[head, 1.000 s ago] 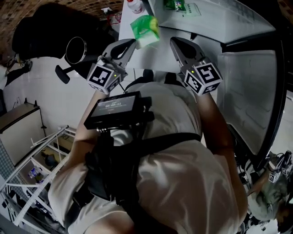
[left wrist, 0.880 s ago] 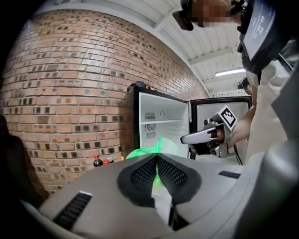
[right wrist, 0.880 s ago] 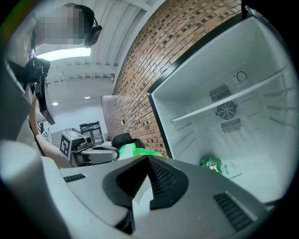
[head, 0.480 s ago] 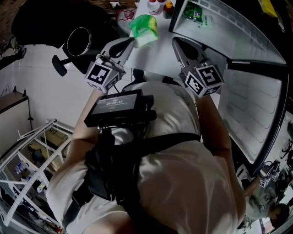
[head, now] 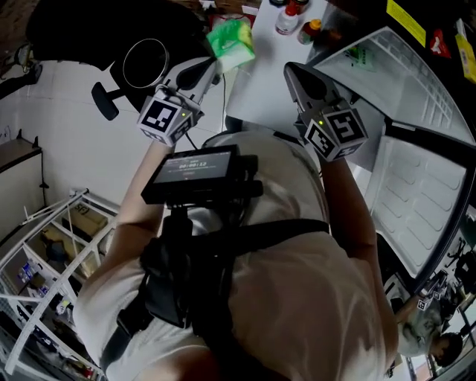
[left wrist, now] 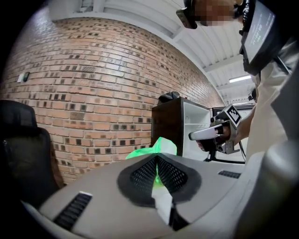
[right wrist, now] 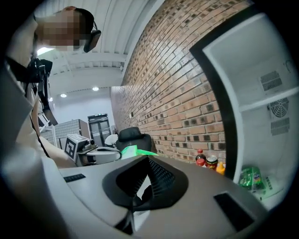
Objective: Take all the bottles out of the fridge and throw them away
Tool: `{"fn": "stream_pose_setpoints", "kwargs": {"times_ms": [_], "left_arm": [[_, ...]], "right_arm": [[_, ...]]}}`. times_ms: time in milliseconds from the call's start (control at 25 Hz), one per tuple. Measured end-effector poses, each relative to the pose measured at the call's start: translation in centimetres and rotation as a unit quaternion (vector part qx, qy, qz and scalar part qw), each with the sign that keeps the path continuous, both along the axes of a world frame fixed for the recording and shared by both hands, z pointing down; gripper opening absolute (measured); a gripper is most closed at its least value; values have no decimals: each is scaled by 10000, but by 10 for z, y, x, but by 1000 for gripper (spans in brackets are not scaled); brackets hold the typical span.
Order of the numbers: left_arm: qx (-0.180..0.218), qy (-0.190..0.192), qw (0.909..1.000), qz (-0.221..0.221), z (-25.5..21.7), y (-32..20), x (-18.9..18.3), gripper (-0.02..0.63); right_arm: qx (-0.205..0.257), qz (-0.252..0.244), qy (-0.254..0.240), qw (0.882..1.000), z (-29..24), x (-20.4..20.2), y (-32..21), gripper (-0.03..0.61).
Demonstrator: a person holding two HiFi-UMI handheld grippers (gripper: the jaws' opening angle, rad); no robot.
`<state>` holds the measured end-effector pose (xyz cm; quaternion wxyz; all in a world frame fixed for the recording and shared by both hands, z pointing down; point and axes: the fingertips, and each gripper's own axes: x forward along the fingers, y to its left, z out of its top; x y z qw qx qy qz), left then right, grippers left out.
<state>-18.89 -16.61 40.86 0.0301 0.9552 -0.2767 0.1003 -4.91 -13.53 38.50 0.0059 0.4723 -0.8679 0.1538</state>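
My left gripper [head: 214, 65] is shut on a crumpled green plastic bottle [head: 232, 41] with a white label, held out in front of the person's chest. In the left gripper view the green bottle [left wrist: 161, 147] sticks up from between the closed pads of the left gripper [left wrist: 156, 164]. To its right my right gripper [head: 292, 69] is shut with nothing in it. The right gripper view shows the right gripper [right wrist: 146, 162] with its pads together, and the green bottle [right wrist: 132, 150] beyond at the left. Another green bottle [right wrist: 252, 179] lies on a shelf of the open fridge [head: 416, 171].
Several small bottles [head: 288, 18] with red and orange caps stand on the white floor by the brick wall [right wrist: 187, 93], beside the fridge. A black office chair [right wrist: 133, 137] is farther along the wall. A white wire rack [head: 44, 268] stands at the lower left.
Both grippers have swung together across the room, the left one still holding the green bottle. The fridge door has slid rightward in the head view and the floor bottles have come into sight.
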Motion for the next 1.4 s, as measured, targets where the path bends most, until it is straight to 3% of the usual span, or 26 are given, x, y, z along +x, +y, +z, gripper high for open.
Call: {"fn": "stream_pose_setpoints", "kwargs": {"times_ms": [360,880,1120,1400], "left_arm": [[-203,41,9958,-892,21,-44,-116,12],[-425,-87,9820,-1841,38,-61,-237,12],[-416,-380,9742,-2188,55,-68,-282,12],[-653,-790,9610,-2569,91,-92,-318,12]], "right_arm": [[-134,-440,153,9988,-7,-80,-39,6],[-353,-1077,125,9935,12,-172,-64,6],[-398,-1205,133,9918,15,-191,-72,6],[-451,-1107,172,9927,17,-186,-76,6]]}}
